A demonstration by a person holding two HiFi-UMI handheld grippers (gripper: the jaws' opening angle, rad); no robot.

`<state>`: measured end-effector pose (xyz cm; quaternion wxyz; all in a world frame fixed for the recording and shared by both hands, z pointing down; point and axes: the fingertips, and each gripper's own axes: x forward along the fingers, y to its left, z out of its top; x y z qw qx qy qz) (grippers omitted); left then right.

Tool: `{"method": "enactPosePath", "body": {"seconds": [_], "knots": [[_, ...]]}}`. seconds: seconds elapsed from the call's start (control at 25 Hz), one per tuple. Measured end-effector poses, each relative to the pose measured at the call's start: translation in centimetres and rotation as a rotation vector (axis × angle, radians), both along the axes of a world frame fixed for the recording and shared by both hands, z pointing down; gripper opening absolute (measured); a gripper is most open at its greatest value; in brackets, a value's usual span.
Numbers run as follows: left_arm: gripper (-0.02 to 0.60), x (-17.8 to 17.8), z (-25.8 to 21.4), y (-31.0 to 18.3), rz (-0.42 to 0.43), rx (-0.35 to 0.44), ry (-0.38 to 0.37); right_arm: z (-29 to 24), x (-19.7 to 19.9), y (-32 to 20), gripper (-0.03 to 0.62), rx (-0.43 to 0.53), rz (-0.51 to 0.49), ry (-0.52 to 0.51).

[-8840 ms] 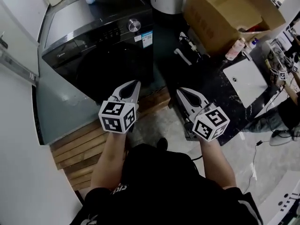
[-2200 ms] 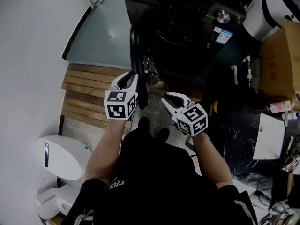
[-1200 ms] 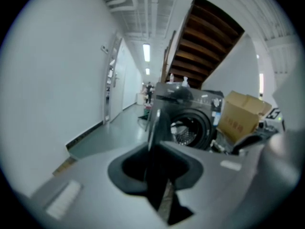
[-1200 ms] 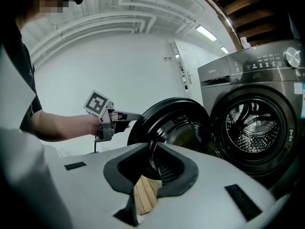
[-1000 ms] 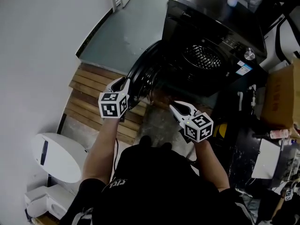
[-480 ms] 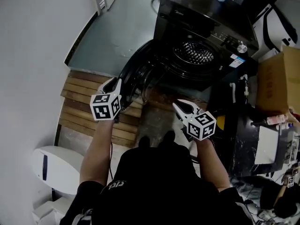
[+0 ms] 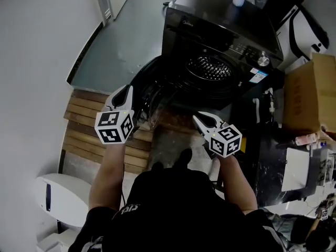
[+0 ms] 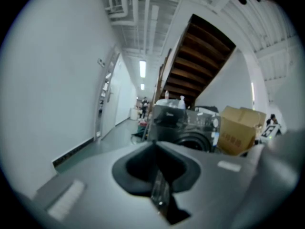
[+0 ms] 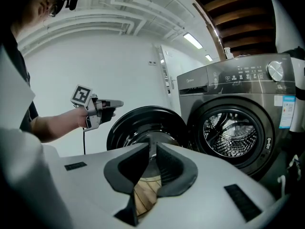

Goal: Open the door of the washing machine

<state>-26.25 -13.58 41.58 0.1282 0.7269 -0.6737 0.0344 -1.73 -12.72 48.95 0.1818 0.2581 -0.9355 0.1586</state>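
Observation:
The black washing machine (image 7: 220, 33) stands at the top of the head view with its round door (image 7: 149, 85) swung wide open to the left, baring the metal drum (image 7: 210, 67). My left gripper (image 7: 127, 90) hangs just left of the door's edge, apart from it. Its jaws have just been closing, and they meet with nothing between them (image 8: 153, 144). The right gripper view shows that left gripper (image 9: 116, 103) in the air above the door (image 9: 143, 125). My right gripper (image 7: 195, 117) is shut and empty below the drum (image 9: 231, 132), pointing at the door.
A slatted wooden platform (image 7: 84, 127) lies under the door and my left hand. A white wall runs along the left. Right of the machine stand a cardboard box (image 7: 310, 88) and a dark cluttered counter (image 7: 273, 156). A white rounded object (image 7: 58, 193) sits at lower left.
My left gripper has come off the door's edge and drawn back to the left and upward, its jaws now together. The door stays wide open. My right gripper has shifted slightly.

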Motion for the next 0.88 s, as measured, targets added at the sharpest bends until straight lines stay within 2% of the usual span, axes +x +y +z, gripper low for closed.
{"method": "enactPosePath", "body": {"seconds": [0.28,0.88], "knots": [[0.028,5.9,-1.8,-6.0,0.063,0.031,0.01,-1.7,3.8,-6.1,0.036,0.037,0.023,-0.006],[0.025,17.1,-1.6,-14.9,0.159,-0.007,-0.009,-2.2,13.2,-14.9,0.023,0.034,0.105,-0.042]]}}
